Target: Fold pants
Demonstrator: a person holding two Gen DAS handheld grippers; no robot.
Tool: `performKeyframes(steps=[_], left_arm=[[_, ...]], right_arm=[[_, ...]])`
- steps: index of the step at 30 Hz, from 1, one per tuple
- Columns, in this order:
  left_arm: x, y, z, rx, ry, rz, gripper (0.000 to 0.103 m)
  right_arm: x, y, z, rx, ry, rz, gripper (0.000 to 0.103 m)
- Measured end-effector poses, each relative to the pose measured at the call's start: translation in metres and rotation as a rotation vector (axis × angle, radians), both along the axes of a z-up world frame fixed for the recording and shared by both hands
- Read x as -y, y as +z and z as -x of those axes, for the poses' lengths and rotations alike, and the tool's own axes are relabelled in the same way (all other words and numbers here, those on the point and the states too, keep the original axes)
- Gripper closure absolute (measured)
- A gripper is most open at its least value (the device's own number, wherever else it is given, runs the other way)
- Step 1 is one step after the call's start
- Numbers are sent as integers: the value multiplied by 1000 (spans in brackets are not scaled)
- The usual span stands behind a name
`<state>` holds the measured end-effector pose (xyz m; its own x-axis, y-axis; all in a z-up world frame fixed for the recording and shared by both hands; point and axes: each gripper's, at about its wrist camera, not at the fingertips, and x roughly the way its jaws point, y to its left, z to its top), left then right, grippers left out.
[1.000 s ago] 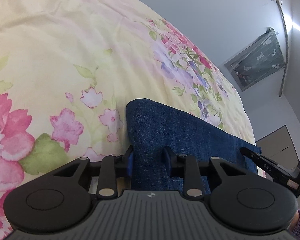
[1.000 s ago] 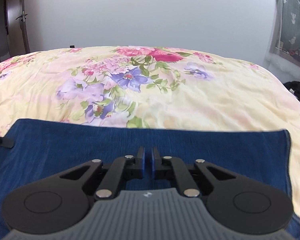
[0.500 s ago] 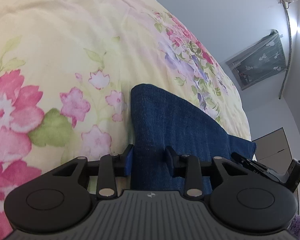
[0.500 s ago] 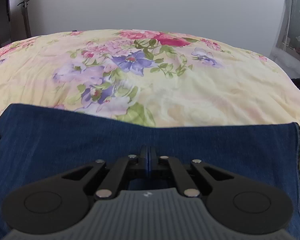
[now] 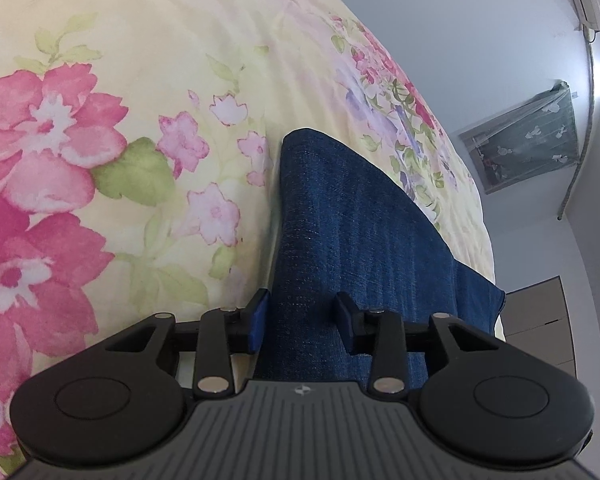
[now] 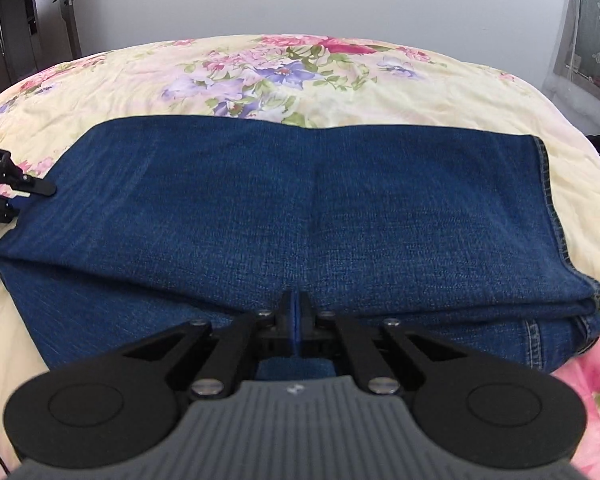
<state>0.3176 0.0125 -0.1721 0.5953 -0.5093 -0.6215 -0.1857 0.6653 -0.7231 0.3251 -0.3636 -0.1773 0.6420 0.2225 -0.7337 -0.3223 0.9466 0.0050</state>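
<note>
Letting go, the left tool [image 5: 300,322] has just been spreading its jaws, loose astride the jeans [image 6: 292,216]; the right tool [image 6: 296,320] stays clenched empty at six o'clock, folded denim resting on the bed [image 6: 340,92].

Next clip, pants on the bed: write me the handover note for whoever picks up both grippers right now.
Left gripper: fingers apart and just opening, not pressing; the folded end of the jeans lies between them.
Right gripper: shut at the near edge of the top layer; whether it pinches denim cannot be told.
The jeans lie across the floral bedspread, already folded over: a top layer rests on a lower one, whose stitched part shows at the right.
Left to do: free both grippers, smooth the stack, then make any further fold if a smaller bundle is wanted.
</note>
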Motion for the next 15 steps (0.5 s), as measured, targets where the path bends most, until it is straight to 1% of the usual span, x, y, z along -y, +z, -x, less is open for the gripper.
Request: performKeyframes(steps=[1, 2, 4, 7, 11, 13, 15], left_arm=[[0, 0, -1, 1, 1, 2, 66], [1, 0, -2, 4, 4, 5, 69], [2, 2, -1, 6, 15, -3, 80], [6, 12, 2, 25, 21, -29, 91], [14, 46, -1, 70, 8, -73, 94], [21, 70, -3, 105, -11, -73, 94], [36, 99, -7, 141, -45, -93, 94]], right_arm=[[1, -4, 0, -3, -2, -6, 103], [1, -7, 0, -5, -3, -11, 103], [3, -9, 1, -6, -10, -23, 103], [5, -6, 2, -7, -10, -30, 103], [18, 11, 9, -1, -52, -88, 103], [29, 21, 21, 37, -91, -86, 103], [46, 30, 33, 56, -125, -96, 103]])
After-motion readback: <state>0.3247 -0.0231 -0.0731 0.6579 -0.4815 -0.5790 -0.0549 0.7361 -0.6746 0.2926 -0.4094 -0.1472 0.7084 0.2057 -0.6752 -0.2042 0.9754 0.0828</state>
